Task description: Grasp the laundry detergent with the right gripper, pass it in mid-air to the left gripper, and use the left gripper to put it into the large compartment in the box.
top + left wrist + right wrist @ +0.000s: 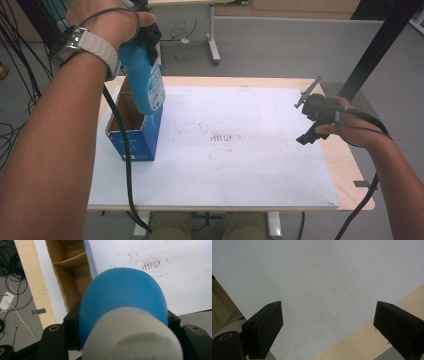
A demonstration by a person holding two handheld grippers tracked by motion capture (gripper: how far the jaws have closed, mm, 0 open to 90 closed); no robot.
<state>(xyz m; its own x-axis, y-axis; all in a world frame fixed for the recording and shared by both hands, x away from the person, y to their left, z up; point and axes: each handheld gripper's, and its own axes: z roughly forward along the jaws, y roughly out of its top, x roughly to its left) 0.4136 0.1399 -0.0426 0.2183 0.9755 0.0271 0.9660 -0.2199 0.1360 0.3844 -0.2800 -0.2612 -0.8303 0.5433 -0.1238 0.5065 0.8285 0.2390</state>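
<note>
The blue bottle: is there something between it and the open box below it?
Nothing visible. The left claw holds the blue bottle right above the open blue box. The left gripper view shows a cardboard divider inside; the compartments look empty.

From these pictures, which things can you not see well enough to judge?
- Blue bottle: in the high view its label print is too small to read; the hand and left gripper cover its top.
- Blue box: in the high view the bottle hides part of its opening, so its contents stay unknown.
- In the left gripper view the bottle blocks the table ahead.
</note>
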